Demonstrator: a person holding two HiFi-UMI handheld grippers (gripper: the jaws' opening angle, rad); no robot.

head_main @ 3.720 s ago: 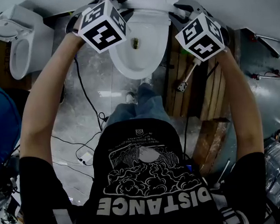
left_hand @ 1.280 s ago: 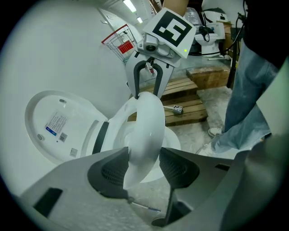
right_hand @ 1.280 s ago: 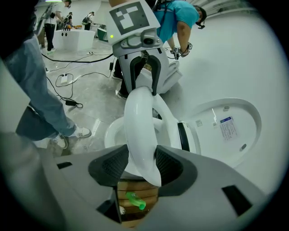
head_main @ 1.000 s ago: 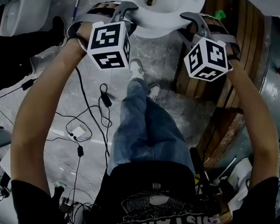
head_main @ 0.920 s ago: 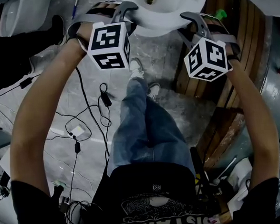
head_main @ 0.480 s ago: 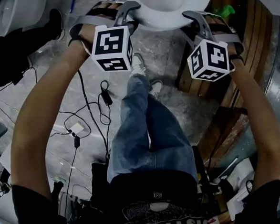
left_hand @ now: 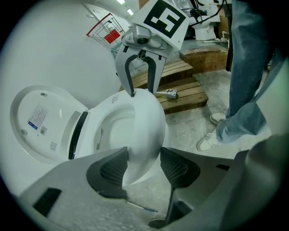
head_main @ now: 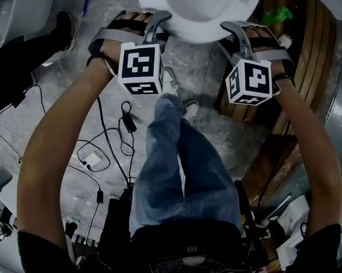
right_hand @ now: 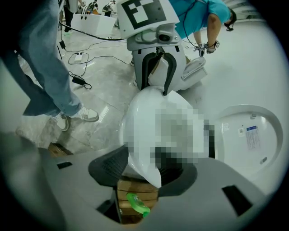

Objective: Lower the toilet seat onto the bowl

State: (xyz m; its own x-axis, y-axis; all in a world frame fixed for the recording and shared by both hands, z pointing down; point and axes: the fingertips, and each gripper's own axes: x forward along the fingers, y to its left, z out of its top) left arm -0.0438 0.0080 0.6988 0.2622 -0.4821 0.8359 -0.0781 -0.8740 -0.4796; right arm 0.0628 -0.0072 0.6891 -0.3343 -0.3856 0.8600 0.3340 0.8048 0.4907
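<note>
Our left tool [left_hand: 143, 168] and right tool [right_hand: 144, 173] each clamp an opposite side edge of the toilet seat [left_hand: 149, 122], which spans between them, its long axis pointing away from us toward the raised lid [left_hand: 40, 122].

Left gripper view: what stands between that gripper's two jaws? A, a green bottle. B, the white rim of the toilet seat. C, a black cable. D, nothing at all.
B: the left gripper has its two dark pads on either side of the toilet seat, whose white rim fills the gap between them.
</note>
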